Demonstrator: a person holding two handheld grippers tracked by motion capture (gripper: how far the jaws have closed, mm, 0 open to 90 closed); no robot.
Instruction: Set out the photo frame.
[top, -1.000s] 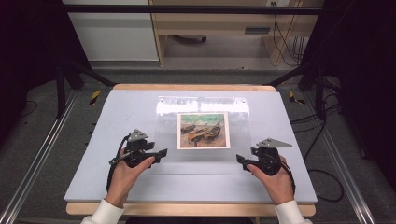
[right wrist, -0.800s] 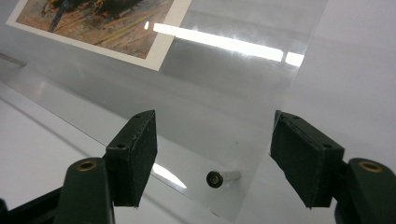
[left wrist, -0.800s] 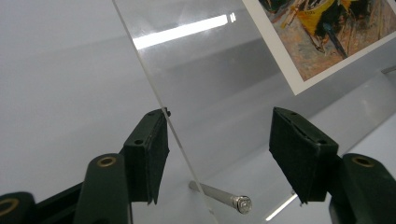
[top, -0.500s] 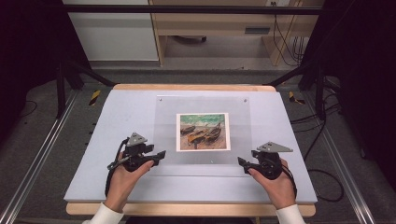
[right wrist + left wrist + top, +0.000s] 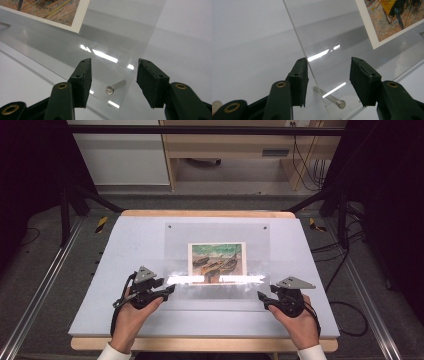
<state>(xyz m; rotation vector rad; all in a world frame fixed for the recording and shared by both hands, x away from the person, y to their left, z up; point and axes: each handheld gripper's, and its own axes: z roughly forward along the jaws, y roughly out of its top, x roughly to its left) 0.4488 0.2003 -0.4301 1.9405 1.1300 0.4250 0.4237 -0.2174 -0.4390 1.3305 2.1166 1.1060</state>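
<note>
A clear acrylic sheet (image 5: 217,232) lies over a painted print of boats (image 5: 217,261) on the white table (image 5: 125,245). My left gripper (image 5: 170,290) is at the sheet's near left corner and my right gripper (image 5: 261,296) at its near right corner. In the left gripper view the left gripper (image 5: 328,61) is open, its jaws astride the sheet (image 5: 332,32) edge and a small metal pin (image 5: 329,97). The right gripper (image 5: 113,61) is open too, astride the sheet (image 5: 120,30) corner and its pin (image 5: 115,87). The print (image 5: 392,17) (image 5: 50,10) shows through the sheet.
Two small holes (image 5: 170,226) mark the sheet's far corners. A bright glare band (image 5: 215,279) crosses the sheet near the print's bottom. The table's wooden front edge (image 5: 200,343) is just behind my hands. Metal rails (image 5: 45,285) run along both sides.
Both grippers have drawn back slightly toward the near edge. The sheet now shows at full length, and the glare band has slid from its far edge to near the print's bottom.
</note>
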